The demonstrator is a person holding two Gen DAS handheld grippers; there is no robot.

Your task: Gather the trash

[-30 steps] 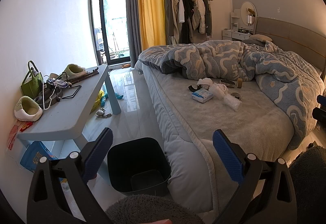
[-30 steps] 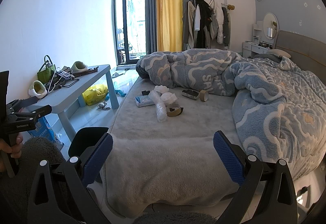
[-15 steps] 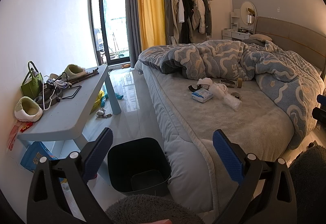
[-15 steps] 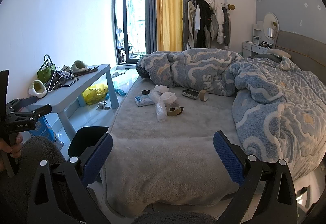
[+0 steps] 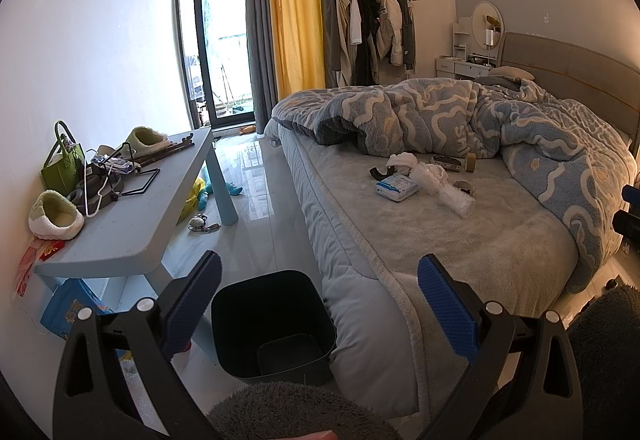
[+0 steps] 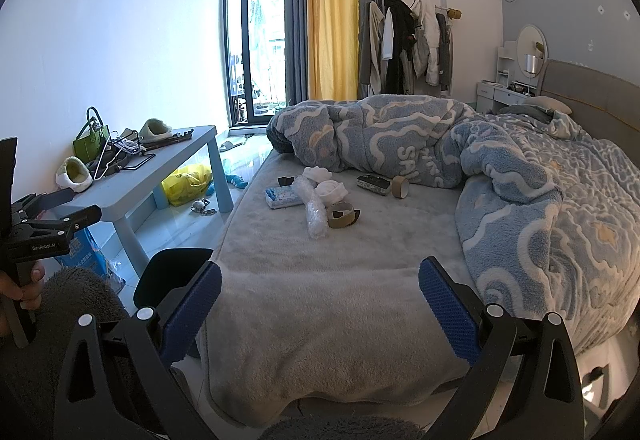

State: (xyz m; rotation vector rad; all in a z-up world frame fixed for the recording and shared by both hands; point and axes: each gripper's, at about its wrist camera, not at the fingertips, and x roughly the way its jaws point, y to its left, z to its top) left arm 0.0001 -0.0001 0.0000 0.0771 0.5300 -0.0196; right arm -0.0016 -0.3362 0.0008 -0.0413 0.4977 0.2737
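A black trash bin (image 5: 276,324) stands on the floor at the foot corner of the bed; its rim also shows in the right wrist view (image 6: 168,272). Trash lies mid-bed: a bubble-wrap roll (image 6: 313,205), a tissue pack (image 6: 282,196), crumpled white paper (image 6: 326,185), a tape roll (image 6: 342,215), another tape roll (image 6: 400,187) and a dark remote-like item (image 6: 373,183). The same pile shows in the left wrist view (image 5: 424,180). My left gripper (image 5: 320,300) is open and empty above the bin. My right gripper (image 6: 320,304) is open and empty over the bed's foot end.
A blue-patterned quilt (image 6: 500,176) is bunched over the far and right parts of the bed. A light blue table (image 5: 120,224) at left carries slippers, a green bag and hangers. A yellow bag (image 6: 186,184) and small items lie on the floor under it.
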